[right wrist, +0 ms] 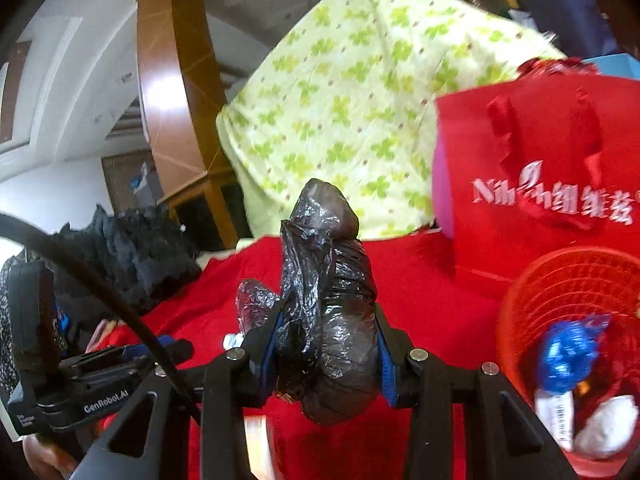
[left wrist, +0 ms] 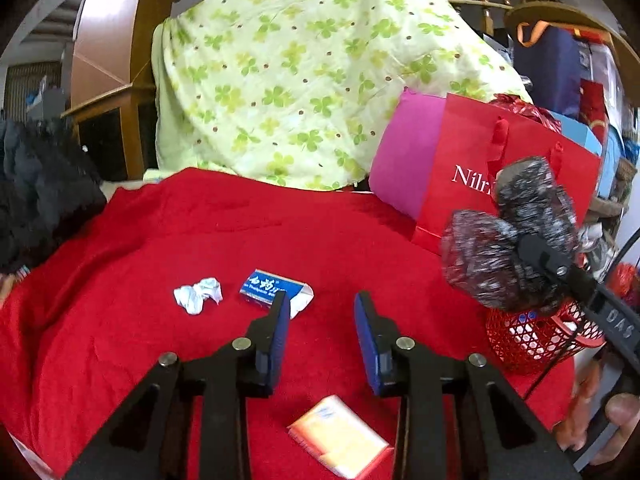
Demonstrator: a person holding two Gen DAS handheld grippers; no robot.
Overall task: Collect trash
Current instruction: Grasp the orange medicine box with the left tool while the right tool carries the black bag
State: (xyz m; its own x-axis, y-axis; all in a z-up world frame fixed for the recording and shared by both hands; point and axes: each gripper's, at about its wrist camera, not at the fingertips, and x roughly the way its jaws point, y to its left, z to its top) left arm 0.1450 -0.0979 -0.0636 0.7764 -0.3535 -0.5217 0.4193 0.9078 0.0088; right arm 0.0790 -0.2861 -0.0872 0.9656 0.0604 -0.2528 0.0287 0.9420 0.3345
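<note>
My left gripper [left wrist: 323,316] hangs open over the red cloth [left wrist: 160,240] with nothing between its blue pads. Just beyond its fingers lie a crumpled white paper [left wrist: 199,294] and a blue toothpaste box [left wrist: 276,289]. An orange tissue pack [left wrist: 340,436] lies under the gripper, near the front. My right gripper [right wrist: 328,346] is shut on a scrunched black plastic bag [right wrist: 328,300], which hangs over the cloth to the left of the red mesh basket [right wrist: 560,264]. In the left wrist view the bag [left wrist: 508,236] is just above the basket [left wrist: 528,340].
The basket holds a blue wrapper [right wrist: 568,356] and white scraps. A red paper bag [left wrist: 480,168] and a pink cushion [left wrist: 404,160] stand behind it. A clover-print cloth [left wrist: 300,80] covers something bulky at the back. Dark clothing [left wrist: 40,200] lies at the left edge.
</note>
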